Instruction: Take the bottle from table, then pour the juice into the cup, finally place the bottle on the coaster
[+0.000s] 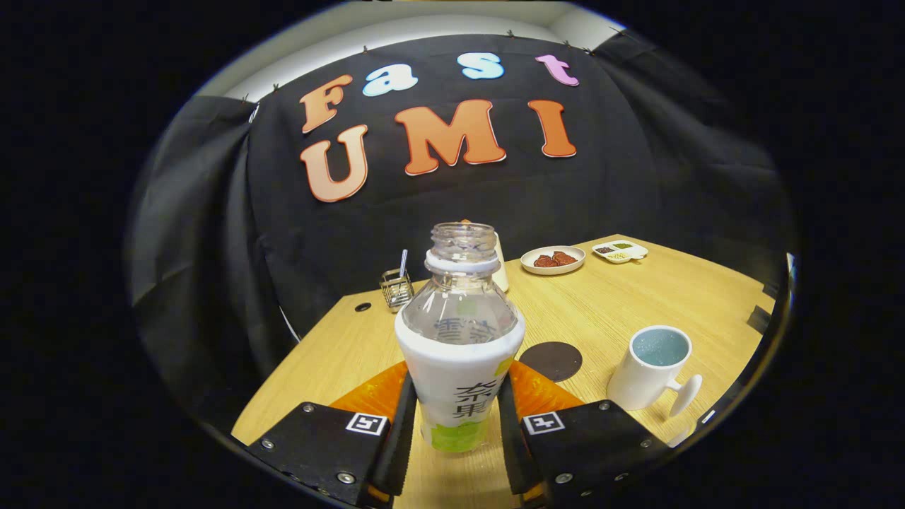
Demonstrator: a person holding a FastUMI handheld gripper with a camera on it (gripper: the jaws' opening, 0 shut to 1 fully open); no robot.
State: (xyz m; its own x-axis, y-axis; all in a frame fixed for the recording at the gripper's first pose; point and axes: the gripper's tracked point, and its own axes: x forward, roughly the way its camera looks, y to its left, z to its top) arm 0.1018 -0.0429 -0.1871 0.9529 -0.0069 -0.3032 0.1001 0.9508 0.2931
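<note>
The wooden table [636, 297] spreads out beyond the gripper, its light grain running off toward the black cloth wall at the back, and it appears tilted in this view, the far right corner riding higher than the near left edge. On it, largest of the things, the bottle [459, 353] stands upright between the two fingers, cap off, its clear upper part see-through and its lower part wrapped in a white and green label. The gripper [456, 431] has closed in on it: both fingers [399, 431] press against the label's sides, low on the body, so the bottle is firmly held; whether its base touches the tabletop I cannot tell. To the right of the fingers, near the table's right edge, sits the white cup [654, 367], upright, its handle pointing toward the near side and a pale blue inside showing. Between cup and bottle, just beyond the right finger, the dark round coaster [551, 360] lies flat and bare on the wood. Farther back, toward the far edge, a plate [553, 260] holds some reddish-brown pieces, and a small divided dish [620, 251] rests beside it near the far right corner. Over by the far left corner stands a little wire holder [396, 288] with a pale stick in it, and close to it a small dark hole [363, 307] in the tabletop.
</note>
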